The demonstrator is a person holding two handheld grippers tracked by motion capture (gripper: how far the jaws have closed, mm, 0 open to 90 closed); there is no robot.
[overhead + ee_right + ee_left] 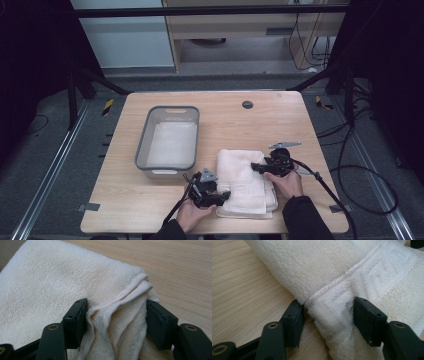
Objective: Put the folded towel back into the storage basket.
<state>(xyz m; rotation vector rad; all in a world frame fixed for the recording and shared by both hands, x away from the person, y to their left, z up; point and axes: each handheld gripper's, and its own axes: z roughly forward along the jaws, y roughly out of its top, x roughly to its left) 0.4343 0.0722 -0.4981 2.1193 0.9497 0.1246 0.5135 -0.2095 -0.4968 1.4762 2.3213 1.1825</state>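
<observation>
With both the left gripper (225,194) and right gripper (256,167) clamped on bunched folds of the towel (243,182) lying on the table (150,200) beside the bin (167,142), we risk the 2 shallow pinches slipping or unfolding it when lifted.

The high view is soft and low in detail — the tabletop (150,205) lit evenly from above, its surroundings sunk in darkness. Both gripper views are brighter and warm-toned; the towel (317,262) weave is crisp, the far edges blurring slightly.
</observation>
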